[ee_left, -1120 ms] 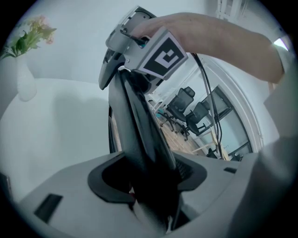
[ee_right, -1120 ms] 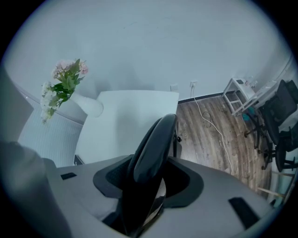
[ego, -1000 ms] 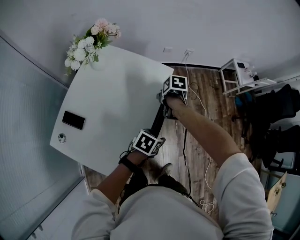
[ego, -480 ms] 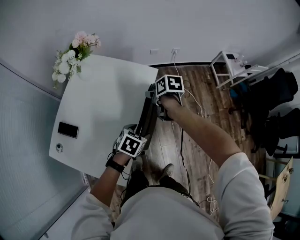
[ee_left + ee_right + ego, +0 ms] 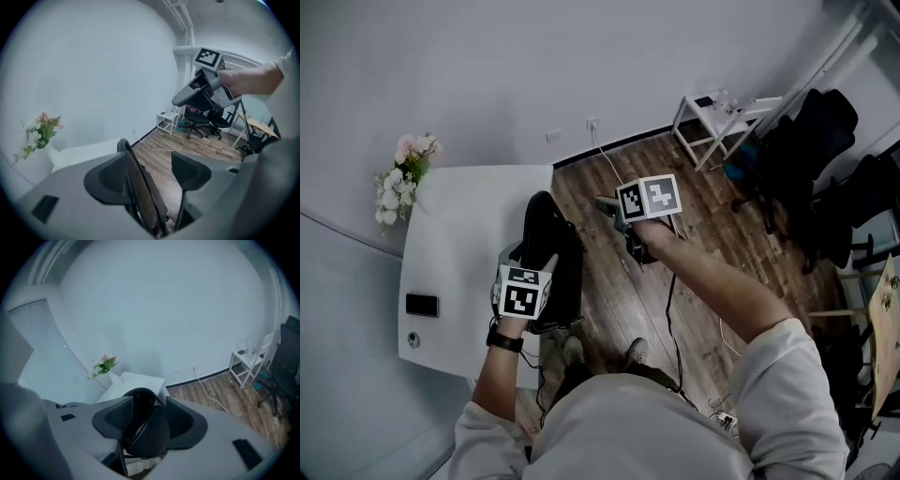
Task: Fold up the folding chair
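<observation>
The black chair point(image 5: 546, 246) is up on edge, folded thin, over the wooden floor point(image 5: 614, 291) just beside the white surface's point(image 5: 459, 234) edge. The left tongs point(image 5: 152, 173) straddle its rim, released and just widening. The right tongs point(image 5: 146, 418) hang apart from it, unclenched, just narrowing.

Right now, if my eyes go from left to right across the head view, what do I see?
Flowers → folding chair → white stand → black office chairs
</observation>
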Action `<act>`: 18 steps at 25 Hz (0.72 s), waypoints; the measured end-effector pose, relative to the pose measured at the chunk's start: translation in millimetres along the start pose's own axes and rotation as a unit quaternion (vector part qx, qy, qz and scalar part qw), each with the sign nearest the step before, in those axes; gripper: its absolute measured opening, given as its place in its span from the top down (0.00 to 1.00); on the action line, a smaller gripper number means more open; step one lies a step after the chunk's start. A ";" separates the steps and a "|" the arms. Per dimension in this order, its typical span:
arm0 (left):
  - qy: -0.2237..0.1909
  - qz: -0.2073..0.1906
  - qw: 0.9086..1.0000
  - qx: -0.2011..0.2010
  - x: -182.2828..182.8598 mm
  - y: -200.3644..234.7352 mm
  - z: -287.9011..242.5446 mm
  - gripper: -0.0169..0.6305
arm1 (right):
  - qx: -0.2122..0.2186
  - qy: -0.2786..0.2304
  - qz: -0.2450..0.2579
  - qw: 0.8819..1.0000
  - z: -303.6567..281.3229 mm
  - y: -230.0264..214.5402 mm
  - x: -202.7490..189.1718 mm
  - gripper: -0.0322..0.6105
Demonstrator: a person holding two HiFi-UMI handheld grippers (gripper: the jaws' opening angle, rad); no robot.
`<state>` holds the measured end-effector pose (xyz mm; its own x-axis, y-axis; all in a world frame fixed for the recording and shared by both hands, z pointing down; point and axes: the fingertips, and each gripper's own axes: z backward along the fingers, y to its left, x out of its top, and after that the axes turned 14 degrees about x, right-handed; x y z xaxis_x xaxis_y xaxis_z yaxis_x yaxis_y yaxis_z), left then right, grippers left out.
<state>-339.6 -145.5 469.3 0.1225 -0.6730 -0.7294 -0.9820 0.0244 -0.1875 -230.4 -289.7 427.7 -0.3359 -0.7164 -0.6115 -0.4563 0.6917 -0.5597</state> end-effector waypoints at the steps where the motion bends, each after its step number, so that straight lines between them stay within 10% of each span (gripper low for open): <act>1: -0.009 -0.004 1.000 -0.003 11.4 -10.9 5.2 0.50 | -0.007 -0.016 0.013 1.000 24.5 -4.4 -0.3 0.58; 10: -0.122 -0.022 0.991 -0.042 103.1 -108.1 54.1 0.55 | -0.071 -0.131 0.104 0.983 214.4 -26.3 -38.2 0.63; 18: -0.211 -0.011 0.974 -0.081 151.8 -167.2 114.5 0.62 | -0.136 -0.214 0.220 0.942 329.4 -3.7 -75.6 0.72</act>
<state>-140.3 -167.1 314.6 0.1584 -0.3079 -0.9381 -0.9841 -0.1265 -0.1246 68.1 -208.0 291.8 -0.2057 -0.2237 -0.9527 -0.5640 0.8227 -0.0714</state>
